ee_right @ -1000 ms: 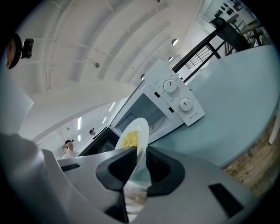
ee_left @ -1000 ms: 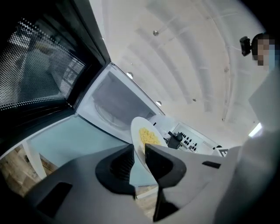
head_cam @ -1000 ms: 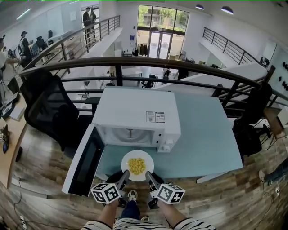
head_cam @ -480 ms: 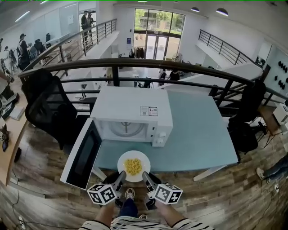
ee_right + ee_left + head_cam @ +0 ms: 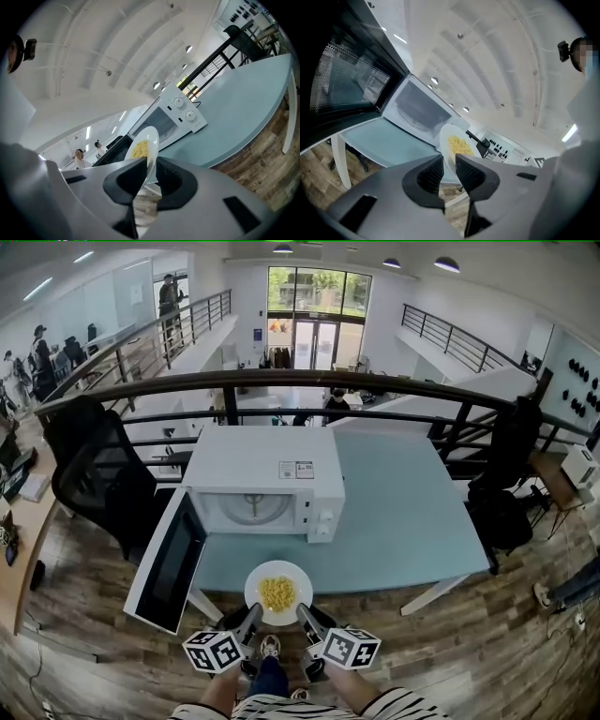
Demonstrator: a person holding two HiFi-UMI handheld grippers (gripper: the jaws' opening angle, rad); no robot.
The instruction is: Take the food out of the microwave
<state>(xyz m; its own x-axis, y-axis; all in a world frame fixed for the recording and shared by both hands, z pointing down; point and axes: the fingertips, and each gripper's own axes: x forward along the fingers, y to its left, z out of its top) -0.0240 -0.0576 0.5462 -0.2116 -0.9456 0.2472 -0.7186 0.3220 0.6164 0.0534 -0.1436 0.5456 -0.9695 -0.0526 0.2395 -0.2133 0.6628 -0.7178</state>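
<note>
The food is already out of the oven: a white round plate (image 5: 255, 589) carrying a small heap of yellow food (image 5: 277, 593) is held in the air in front of the white box-shaped microwave (image 5: 258, 470), clear of its opening. The microwave's dark-windowed door (image 5: 169, 559) stands swung wide open to the left, and the cavity behind it looks empty apart from the turntable. Judging by this, what remains is to set the plate down somewhere and perhaps close the door. The plate sits roughly over the near edge of the pale blue tabletop (image 5: 403, 521), part of it out over the wooden floor, and does not appear to rest on anything. It is carried by both tools at once. The left gripper (image 5: 251, 615) has its jaws nearly together, pinching the plate's near-left rim, and the right gripper (image 5: 305, 613) pinches the near-right rim in the same narrow grip. In each gripper view the thin rim runs edge-on between the ribbed pads, with the food just beyond the jaw tips.
</note>
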